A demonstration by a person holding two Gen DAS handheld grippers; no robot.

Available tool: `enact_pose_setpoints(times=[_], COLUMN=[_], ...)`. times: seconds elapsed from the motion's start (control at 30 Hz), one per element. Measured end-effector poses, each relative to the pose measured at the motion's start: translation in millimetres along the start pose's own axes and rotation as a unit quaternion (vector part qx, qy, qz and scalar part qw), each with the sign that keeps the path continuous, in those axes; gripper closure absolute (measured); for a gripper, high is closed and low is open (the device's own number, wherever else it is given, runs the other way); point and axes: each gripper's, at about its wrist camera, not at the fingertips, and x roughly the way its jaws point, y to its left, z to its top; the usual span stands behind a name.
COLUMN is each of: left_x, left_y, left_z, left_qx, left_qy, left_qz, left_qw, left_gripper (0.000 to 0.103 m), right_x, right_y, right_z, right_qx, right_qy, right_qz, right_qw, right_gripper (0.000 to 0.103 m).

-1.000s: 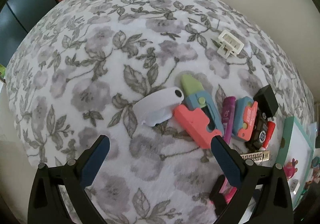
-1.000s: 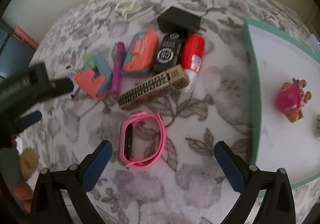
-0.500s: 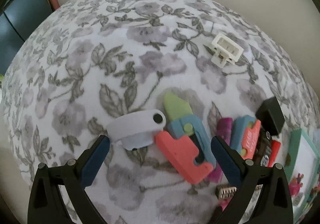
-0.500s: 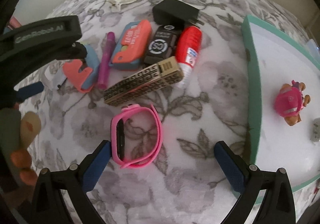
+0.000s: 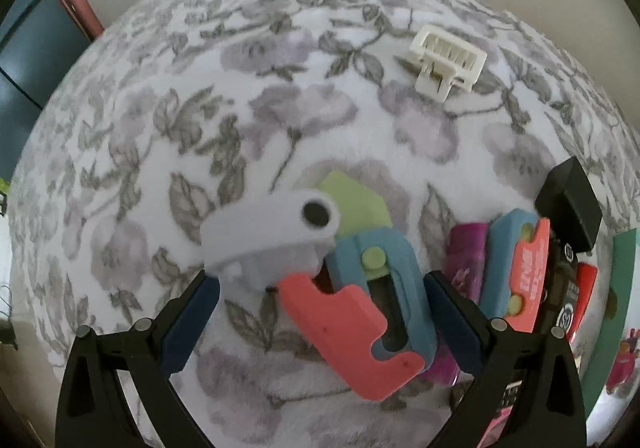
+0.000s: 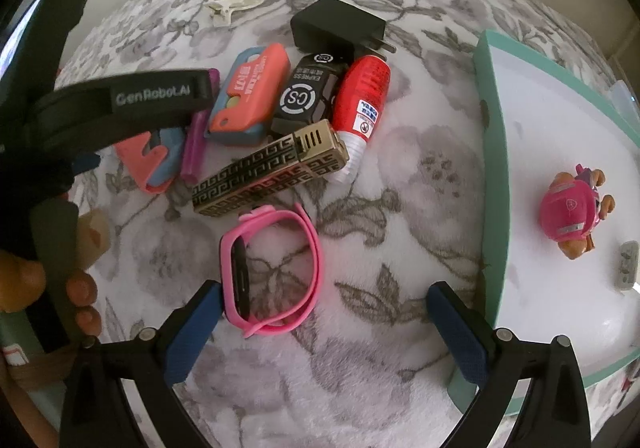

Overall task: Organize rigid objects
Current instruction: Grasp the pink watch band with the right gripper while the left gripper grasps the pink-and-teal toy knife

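A floral grey-and-white cloth (image 5: 168, 152) covers the surface and carries everything. At its right side lies a teal-rimmed white tray (image 6: 490, 152), holding a pink toy pup (image 6: 572, 224) and a small grey piece (image 6: 627, 265).

The left claw (image 5: 320, 302) is spread wide, its blue-padded fingers either side of two things: a pale lavender plastic piece (image 5: 264, 236) with a dark hole, and a coral, blue and green toy cutter (image 5: 360, 312) that touches it. The right claw (image 6: 324, 308) is also spread wide and grips nothing; its left pad sits just beside a pink watch (image 6: 272, 268) standing on its edge.

Behind the watch lies a gold patterned bar (image 6: 268, 172). Further back a second coral-and-blue toy (image 6: 252, 96), a black box marked CS (image 6: 308, 94) and a red bottle (image 6: 362, 108) lie side by side, touching. A purple tube (image 6: 196, 144) lies between the two coral toys. A black charger (image 6: 336, 28) lies just behind the black box, and a cream clip (image 5: 446, 62) lies well apart.
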Motion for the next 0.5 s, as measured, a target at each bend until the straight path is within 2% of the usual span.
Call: enact_pose_setpoints(times=[0.1, 0.2, 0.27, 0.33, 0.5], left_x=[0, -1, -4, -8, -11], left_y=[7, 13, 13, 13, 12], left_z=[-1, 0, 1, 1, 1], left_qx=[-0.002, -0.009, -0.005, 0.003, 0.008], left_qy=[0.015, 0.022, 0.020, 0.016, 0.018], left_qz=[-0.002, -0.023, -0.023, -0.027, -0.030], left_qw=[0.9999, 0.9995, 0.9995, 0.9995, 0.9994], left_gripper=[0.003, 0.017, 0.032, 0.043, 0.055], right_x=[4, 3, 1, -2, -6], right_y=[6, 6, 4, 1, -2], right_z=[2, 2, 0, 0, -1], right_qx=[0.000, 0.003, 0.006, 0.010, 0.011], right_qy=[0.001, 0.001, 0.000, 0.000, 0.000], right_qz=[0.000, -0.001, 0.000, 0.004, 0.014], right_qw=[1.000, 1.000, 1.000, 1.000, 1.000], right_gripper=[0.001, 0.003, 0.004, 0.006, 0.017])
